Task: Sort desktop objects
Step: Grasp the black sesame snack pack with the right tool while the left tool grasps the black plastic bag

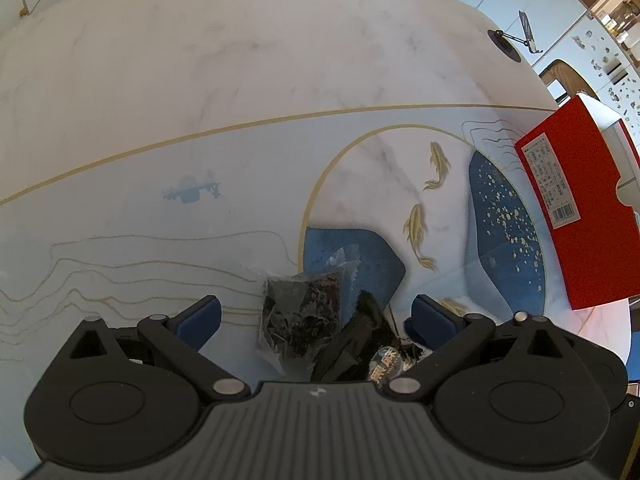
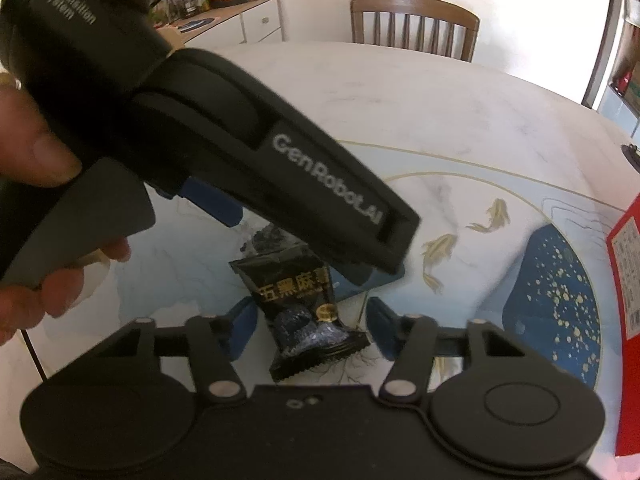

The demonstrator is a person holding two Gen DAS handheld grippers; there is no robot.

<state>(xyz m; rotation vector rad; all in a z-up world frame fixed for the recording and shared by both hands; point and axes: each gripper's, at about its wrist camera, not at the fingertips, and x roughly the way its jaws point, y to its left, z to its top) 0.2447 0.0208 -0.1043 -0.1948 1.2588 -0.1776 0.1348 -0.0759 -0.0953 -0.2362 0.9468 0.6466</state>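
Left gripper [image 1: 316, 318] jaws apart, clear packet [image 1: 300, 316] between them. Right gripper [image 2: 310, 328] jaws apart around black packet [image 2: 308, 316], untouched, on desk [image 2: 440, 120].

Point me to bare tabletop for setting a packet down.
Free: the white marble stretch of the table beyond the gold arc, toward the phone stand. Crowded: near edge, where the clear packet and black packet lie between both grippers; red box fills the right.

Black snack packets [image 2: 310, 312]: one, right there.
Clear bags of dark bits [image 1: 300, 316]: one.
Red boxes [image 1: 580, 208]: one, tabletop's right edge.
Phone stands [image 1: 516, 40]: one, far edge.
Chairs [image 2: 414, 24]: one.
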